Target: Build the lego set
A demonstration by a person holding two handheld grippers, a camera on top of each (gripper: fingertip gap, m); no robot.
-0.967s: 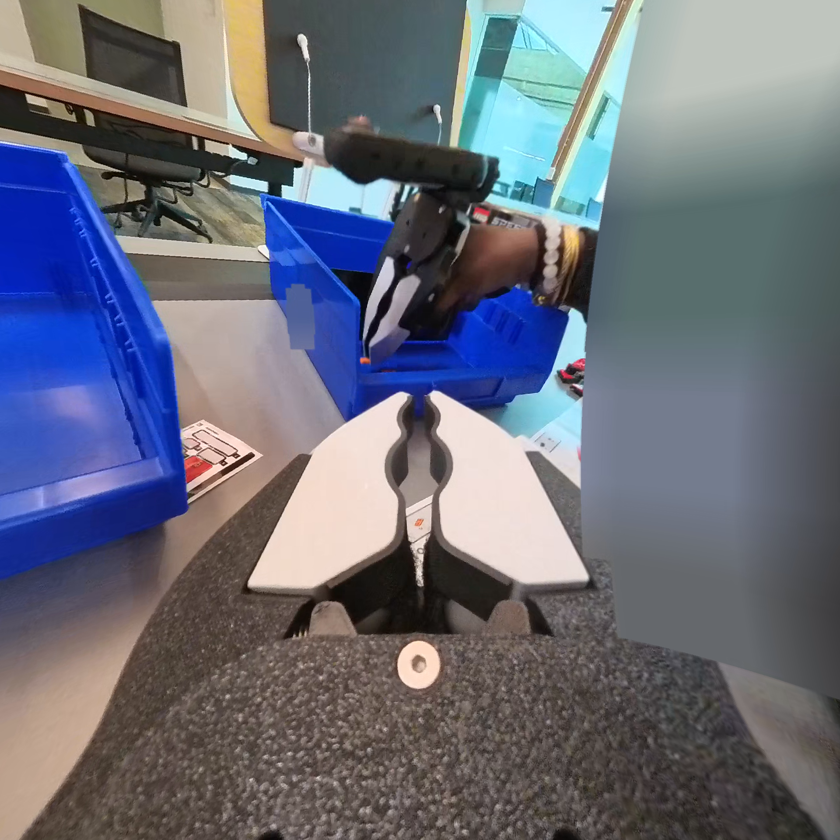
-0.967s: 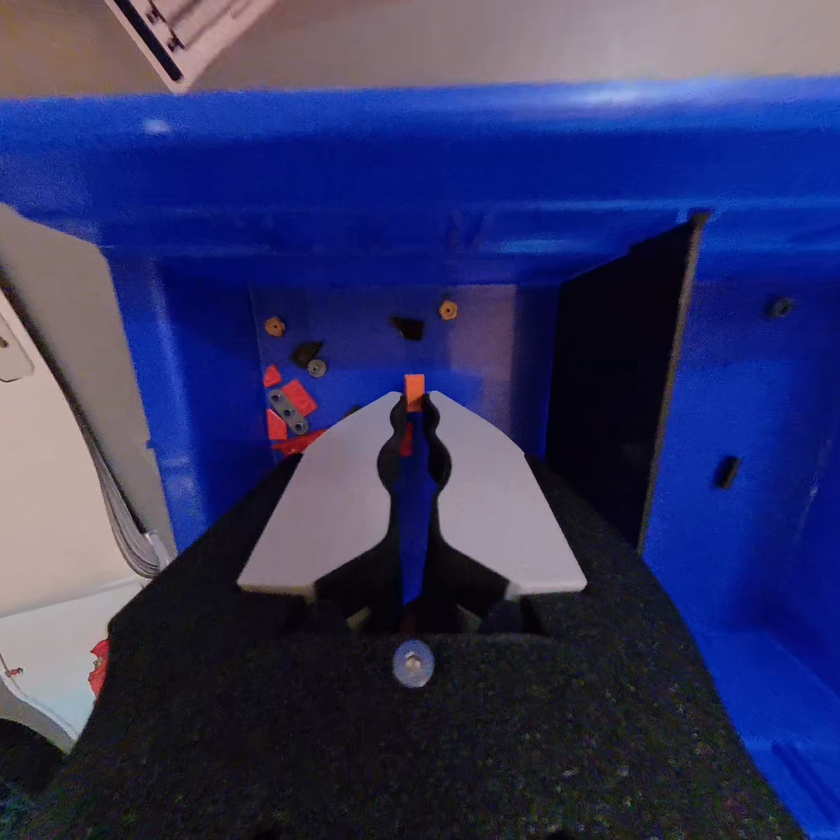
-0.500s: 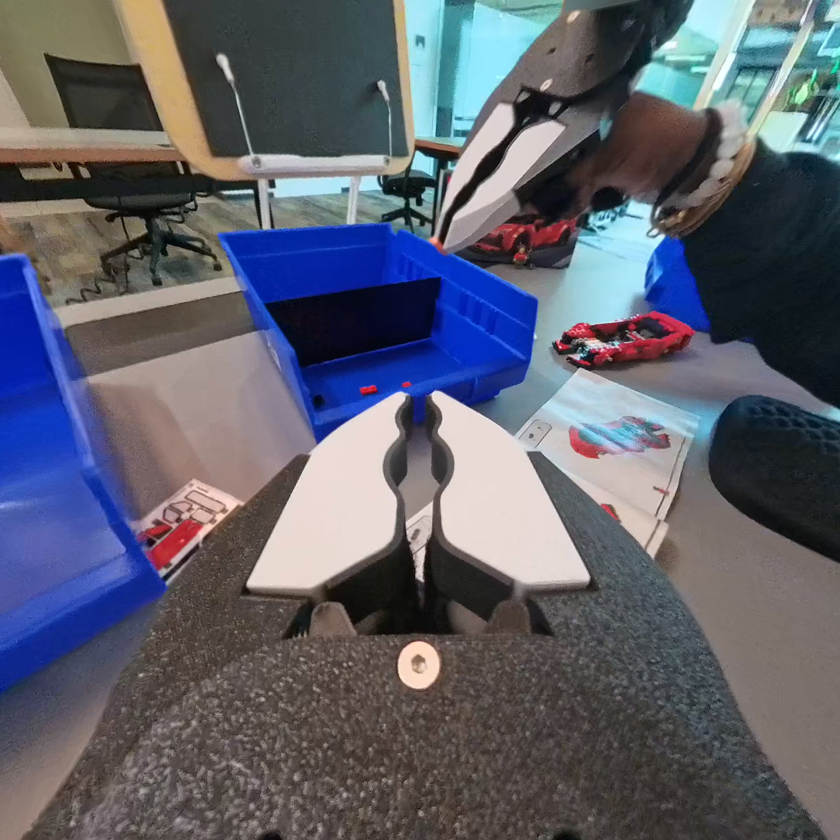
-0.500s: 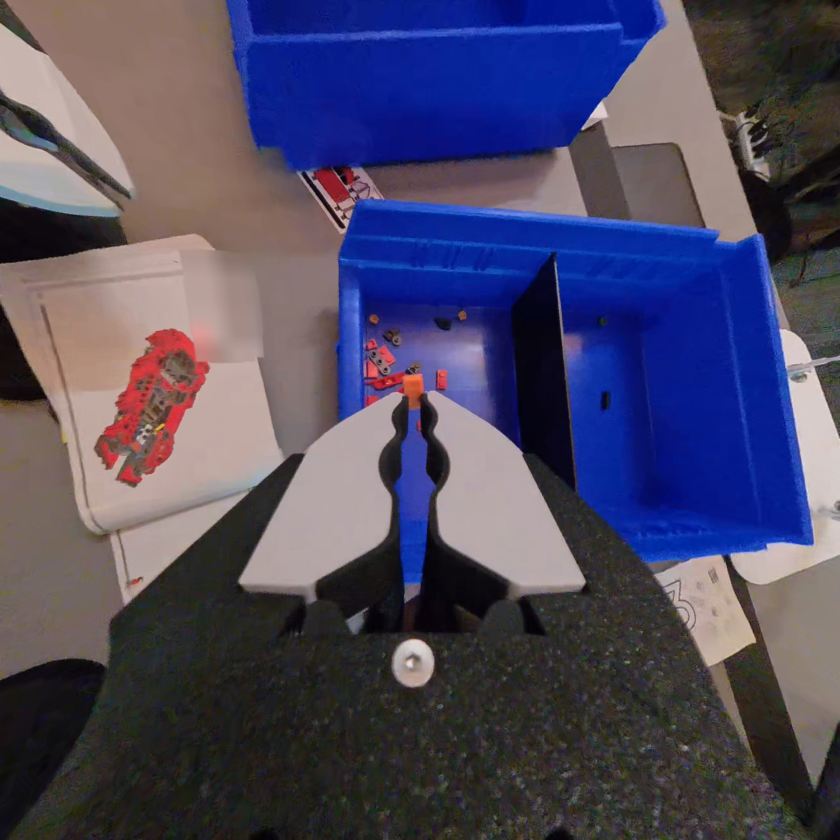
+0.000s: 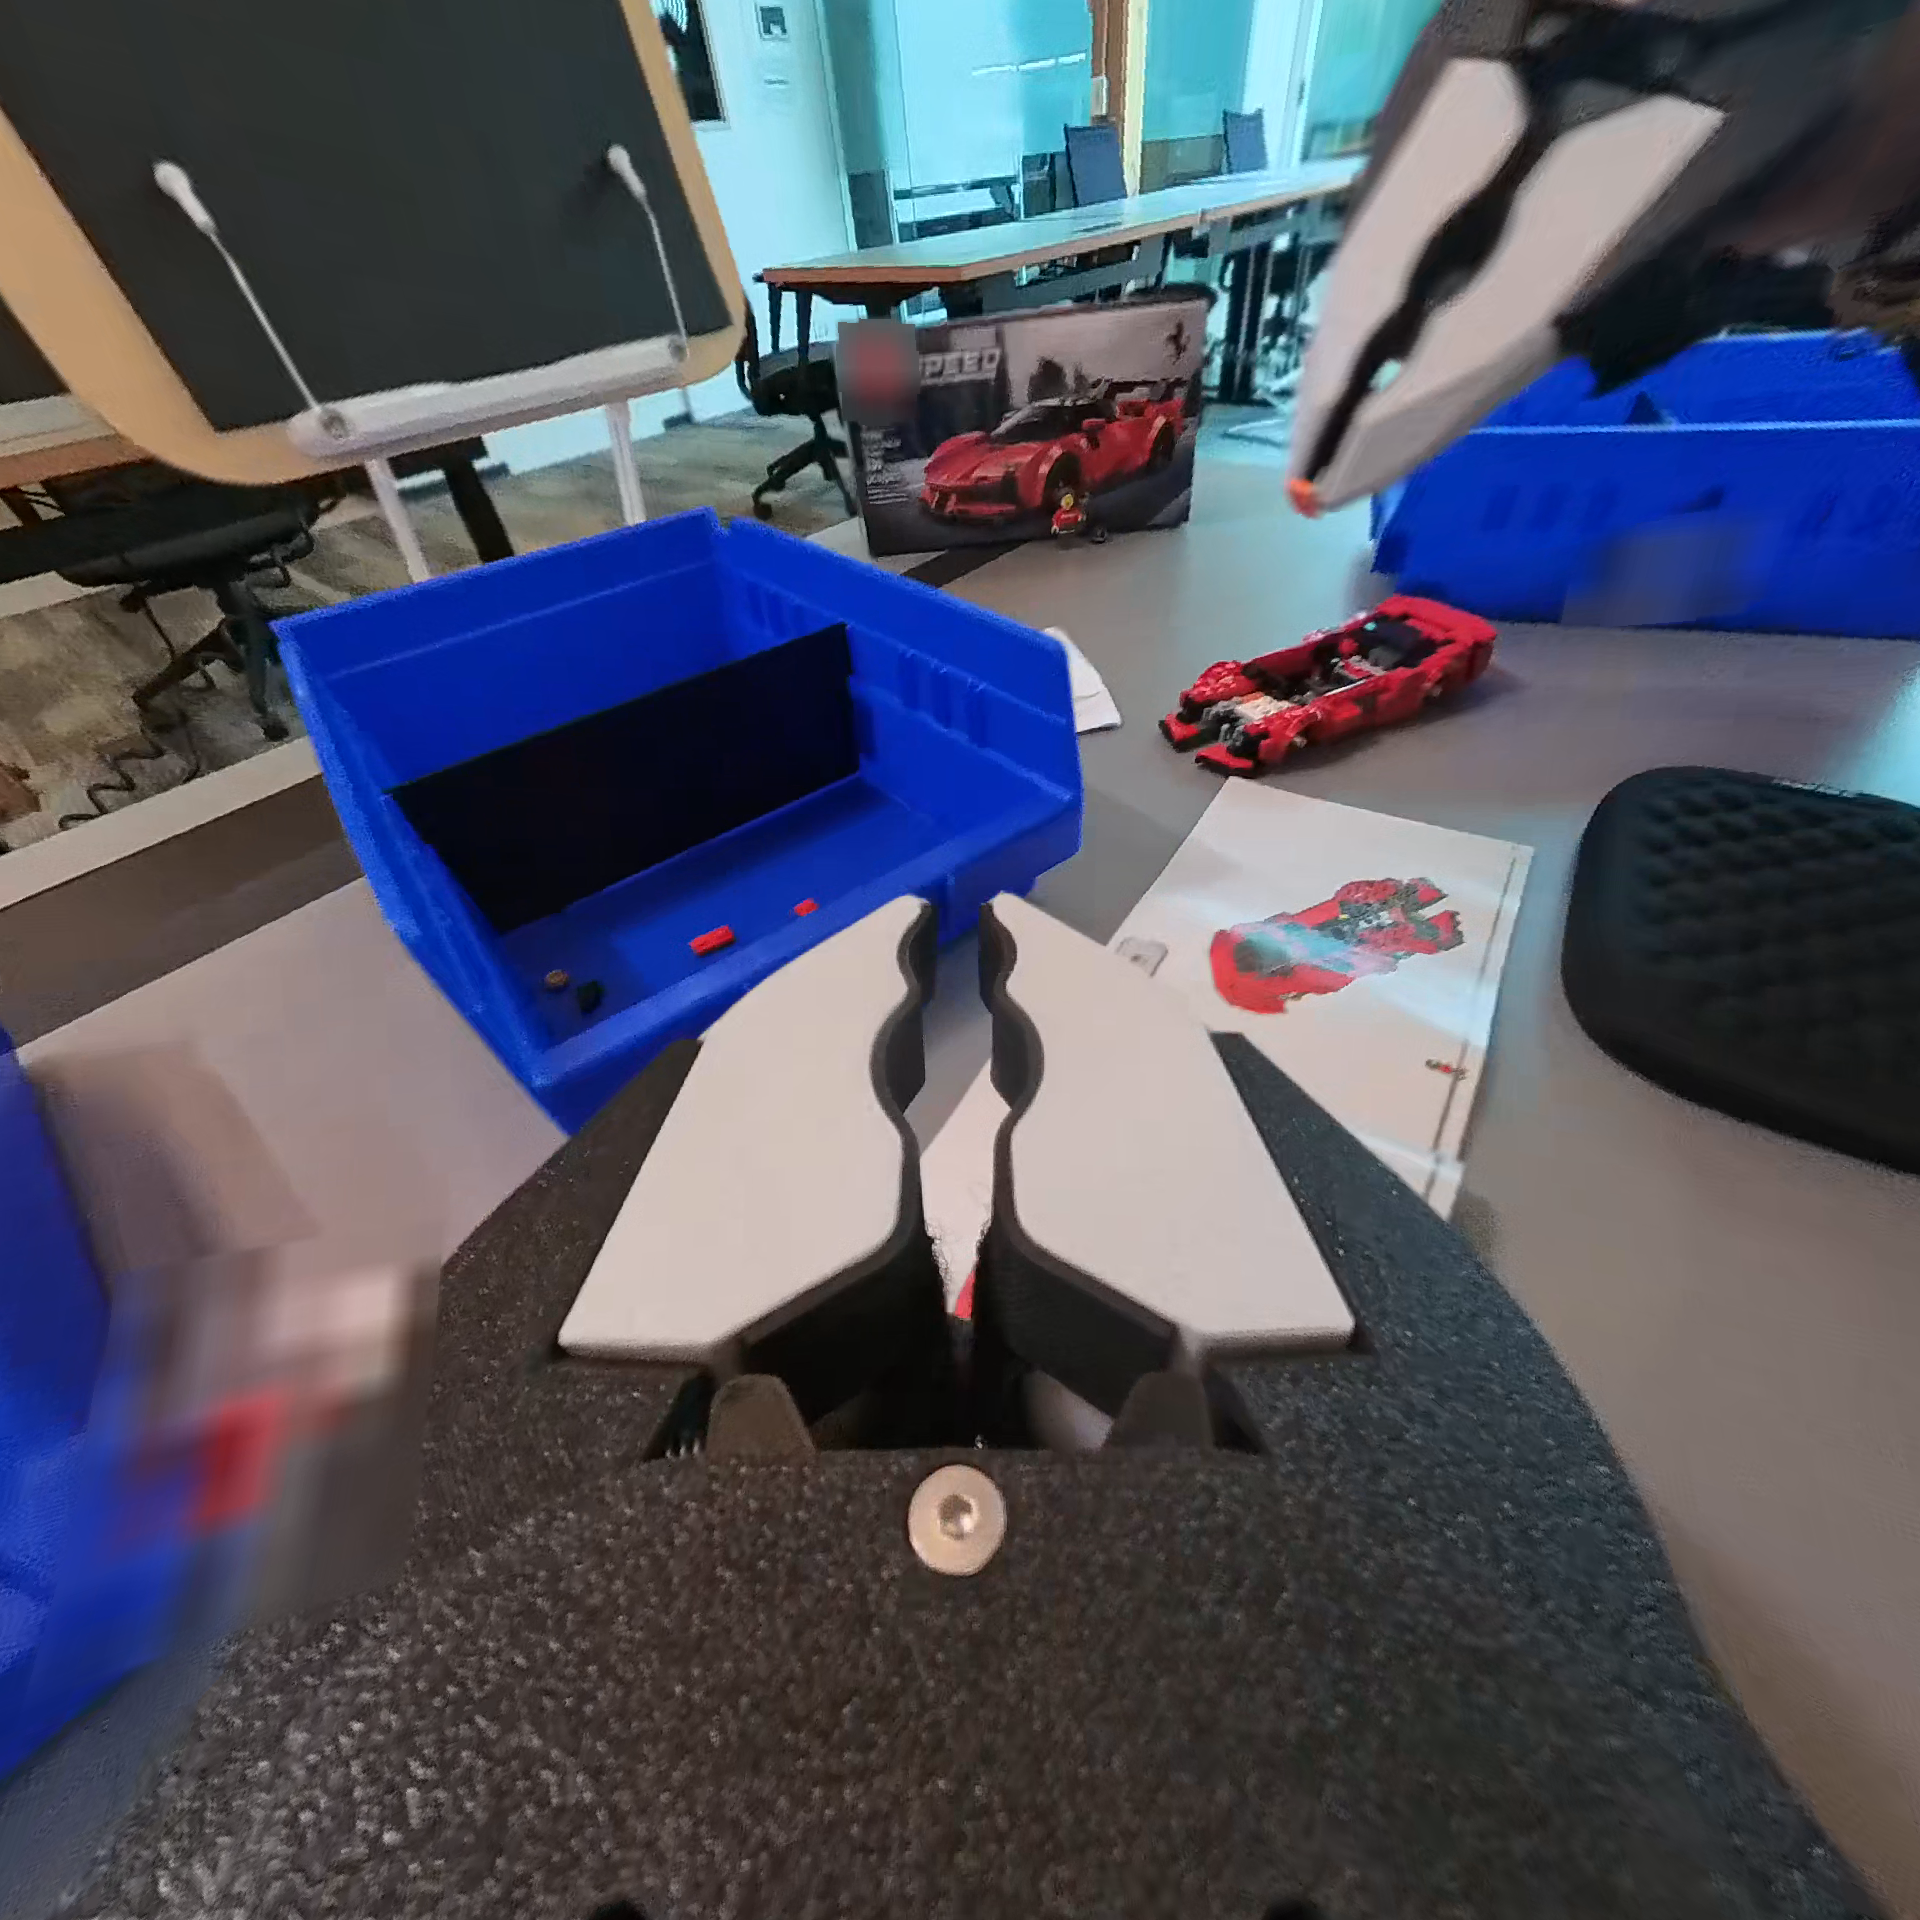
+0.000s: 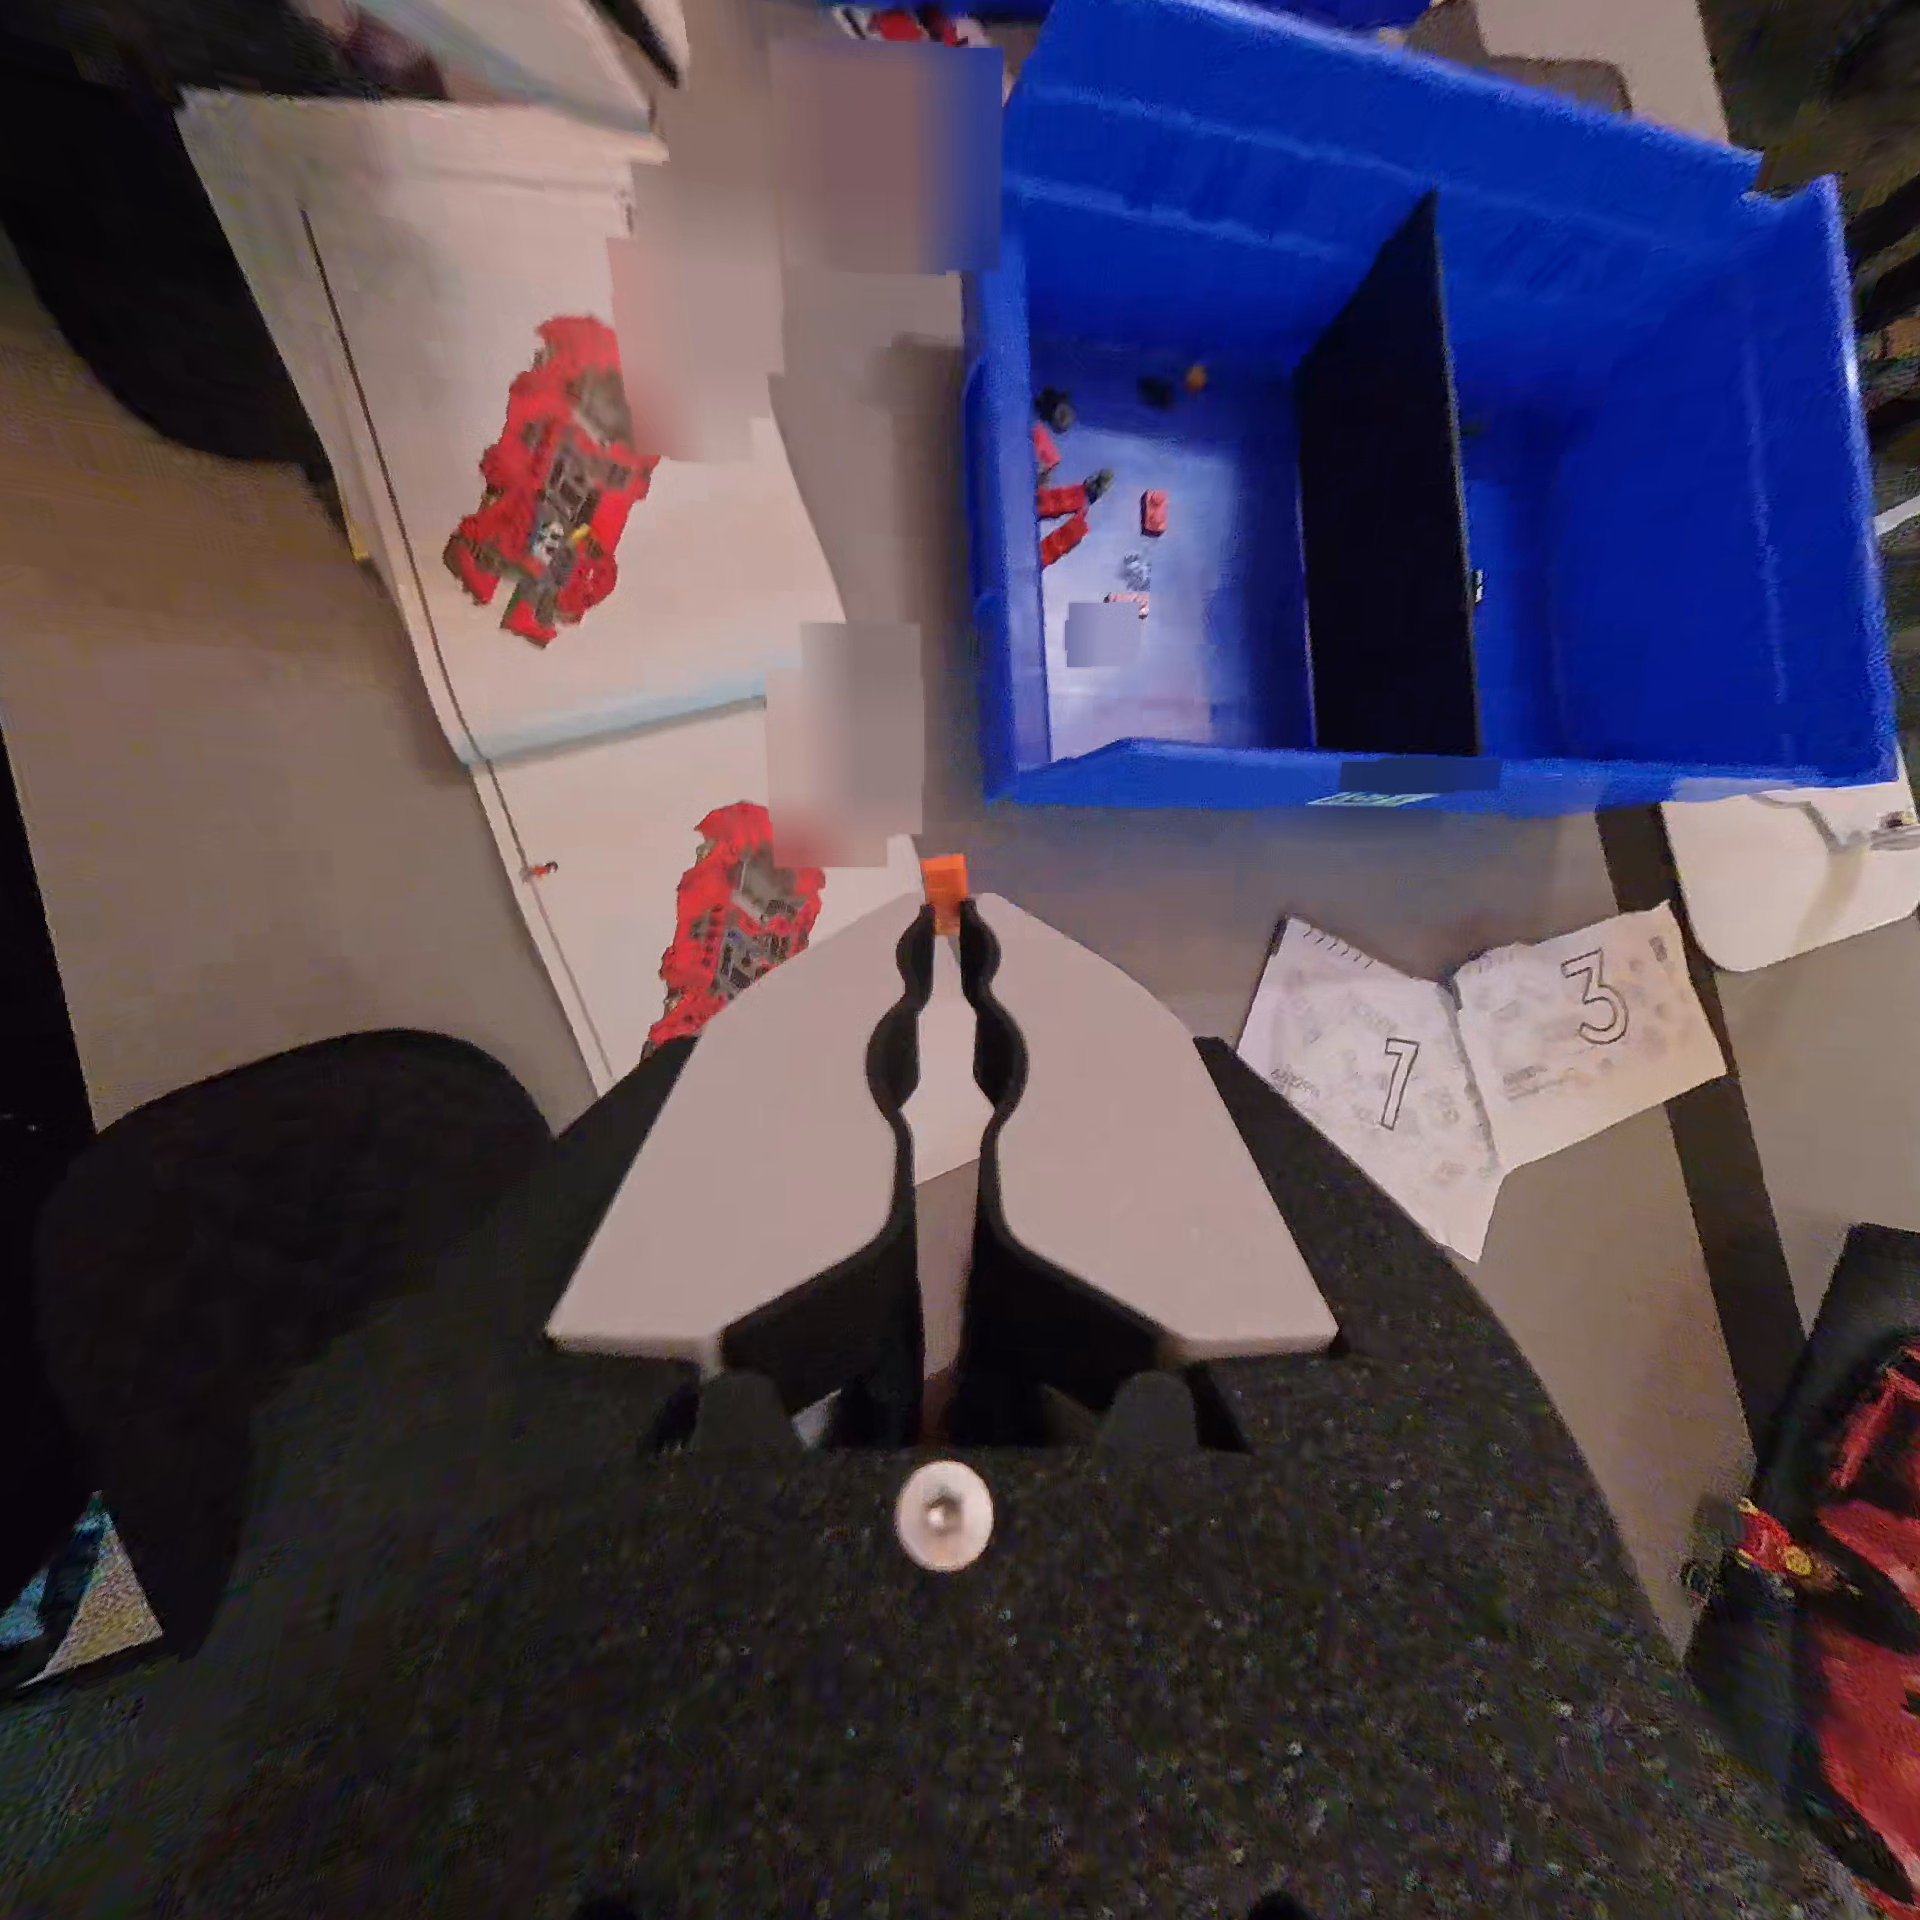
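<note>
The right gripper (image 6: 943, 914) pinches an orange brick (image 6: 943, 881) high above the table, the car (image 5: 1330, 681) lying below toward its right, while the left gripper (image 5: 956, 935) hovers slightly parted, empty.

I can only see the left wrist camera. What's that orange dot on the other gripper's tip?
Observer: A small orange brick, pinched at the very tips of the right gripper.
Operator: Is anything behind the black wall in the blue bin?
Observer: Behind it I make out just one tiny dark piece.
Operator: More bricks on my side of it?
Observer: Yes, several red pieces sit by the bin wall nearest you.
</note>
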